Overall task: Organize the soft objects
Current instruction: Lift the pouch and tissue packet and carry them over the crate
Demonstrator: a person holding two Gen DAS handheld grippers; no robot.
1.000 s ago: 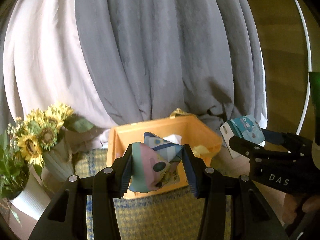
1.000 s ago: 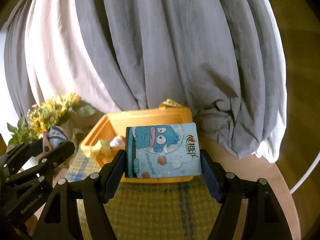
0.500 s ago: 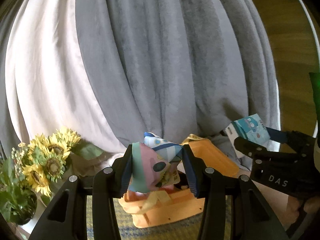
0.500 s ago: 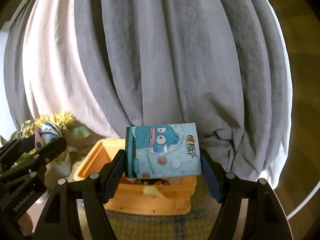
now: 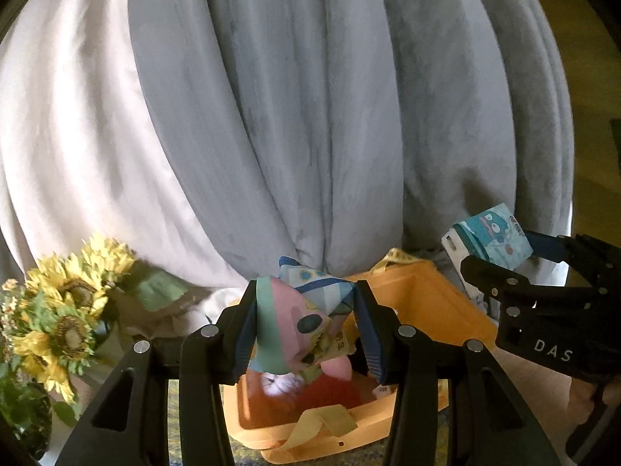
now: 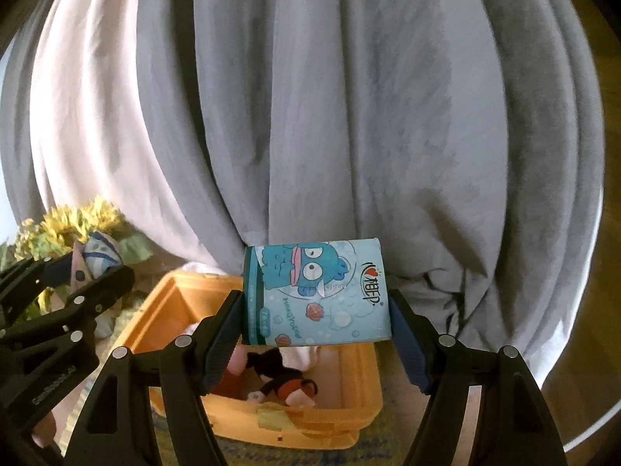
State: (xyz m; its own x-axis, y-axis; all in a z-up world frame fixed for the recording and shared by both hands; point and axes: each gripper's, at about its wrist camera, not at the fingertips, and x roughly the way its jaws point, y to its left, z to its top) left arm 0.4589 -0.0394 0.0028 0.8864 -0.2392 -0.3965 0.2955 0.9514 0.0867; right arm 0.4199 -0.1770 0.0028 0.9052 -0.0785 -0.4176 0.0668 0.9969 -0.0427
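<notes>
My left gripper (image 5: 306, 330) is shut on a pastel patterned beanbag (image 5: 299, 322) and holds it above the near rim of the orange bin (image 5: 423, 299). My right gripper (image 6: 316, 330) is shut on a blue tissue pack (image 6: 316, 291) with a cartoon fish, held over the bin (image 6: 349, 407). The bin holds plush toys (image 6: 279, 384), one black and red. The right gripper with the pack also shows in the left wrist view (image 5: 500, 248), and the left gripper with the beanbag in the right wrist view (image 6: 89, 268).
Grey and white curtains (image 5: 310, 116) hang right behind the bin. A sunflower bouquet (image 5: 62, 310) in a vase stands to the left. The bin rests on a yellow and blue woven mat (image 6: 302, 454) on a wooden table.
Both grippers have moved forward and up over the orange bin, still holding their objects. The bin's inside and its plush toys have come into view.
</notes>
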